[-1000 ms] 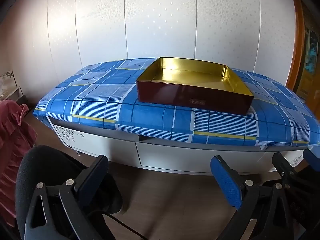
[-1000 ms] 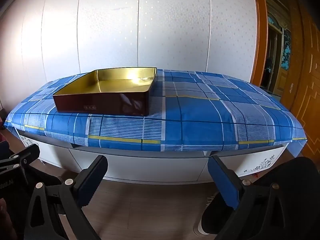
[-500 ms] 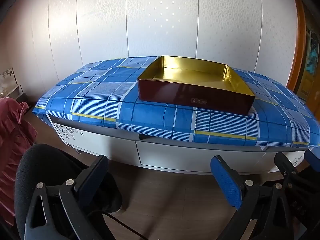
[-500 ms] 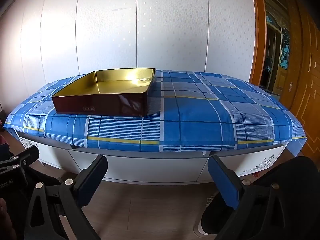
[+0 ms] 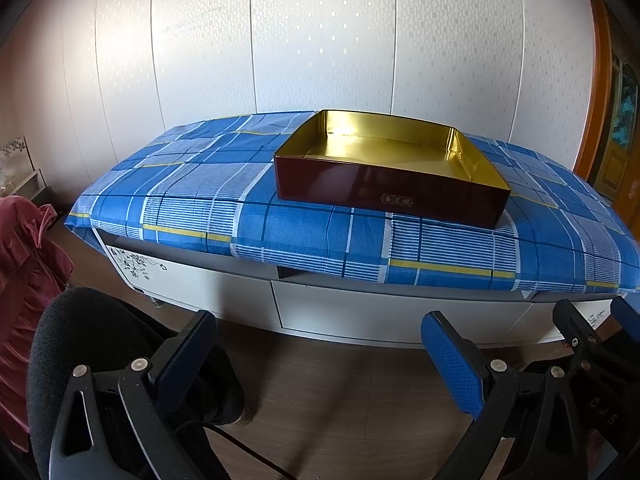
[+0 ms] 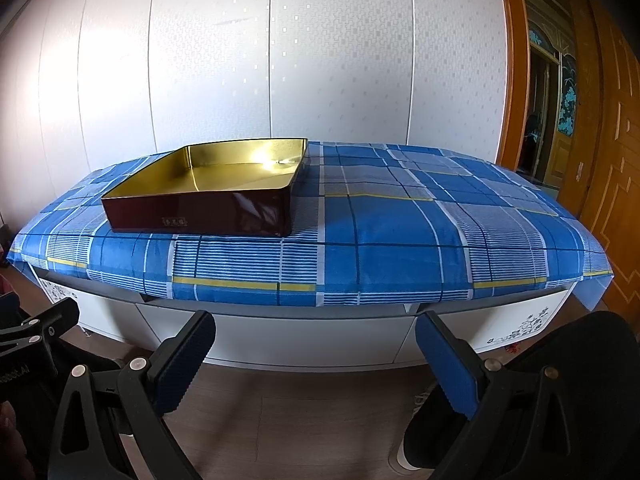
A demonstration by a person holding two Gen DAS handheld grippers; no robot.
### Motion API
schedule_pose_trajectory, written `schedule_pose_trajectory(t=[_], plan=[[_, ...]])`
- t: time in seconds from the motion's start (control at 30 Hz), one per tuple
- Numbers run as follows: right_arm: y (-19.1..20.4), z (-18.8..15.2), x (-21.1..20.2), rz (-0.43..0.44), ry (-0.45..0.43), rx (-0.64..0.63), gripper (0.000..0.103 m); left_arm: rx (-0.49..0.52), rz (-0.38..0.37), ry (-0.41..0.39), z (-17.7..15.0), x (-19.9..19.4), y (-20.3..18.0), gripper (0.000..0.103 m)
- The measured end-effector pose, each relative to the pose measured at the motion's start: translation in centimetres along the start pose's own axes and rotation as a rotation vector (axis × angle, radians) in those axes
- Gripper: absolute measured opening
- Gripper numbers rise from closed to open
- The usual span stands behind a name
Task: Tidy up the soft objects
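Observation:
A shallow dark-red box with a gold inside sits empty on a cabinet top covered with a blue plaid cloth. It also shows in the right wrist view on the cloth. My left gripper is open and empty, low in front of the cabinet, above the floor. My right gripper is open and empty, also low in front of the cabinet. I see no soft objects on the cloth.
White cabinet drawers stand below the cloth. A black rounded chair back is at the lower left, and pink fabric hangs at the far left. A wooden door is at the right. The floor is brown wood.
Both grippers have risen slightly, so the box and cloth sit a little lower in view. Jaws have stayed open.

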State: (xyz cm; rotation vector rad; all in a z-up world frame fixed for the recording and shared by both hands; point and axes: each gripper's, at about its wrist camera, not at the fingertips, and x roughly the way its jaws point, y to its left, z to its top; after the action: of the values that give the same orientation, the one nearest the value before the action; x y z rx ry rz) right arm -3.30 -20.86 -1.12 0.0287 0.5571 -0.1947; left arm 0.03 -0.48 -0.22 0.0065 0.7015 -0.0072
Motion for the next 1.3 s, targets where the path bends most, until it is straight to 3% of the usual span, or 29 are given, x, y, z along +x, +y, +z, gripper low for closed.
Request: schedule_pose_trajectory(t=[1.3], plan=[[-0.15, 0.04, 0.3, 0.006, 0.012, 0.017, 0.102, 0.018, 0.002, 0.007, 0.06, 0.15, -0.29, 0.103]])
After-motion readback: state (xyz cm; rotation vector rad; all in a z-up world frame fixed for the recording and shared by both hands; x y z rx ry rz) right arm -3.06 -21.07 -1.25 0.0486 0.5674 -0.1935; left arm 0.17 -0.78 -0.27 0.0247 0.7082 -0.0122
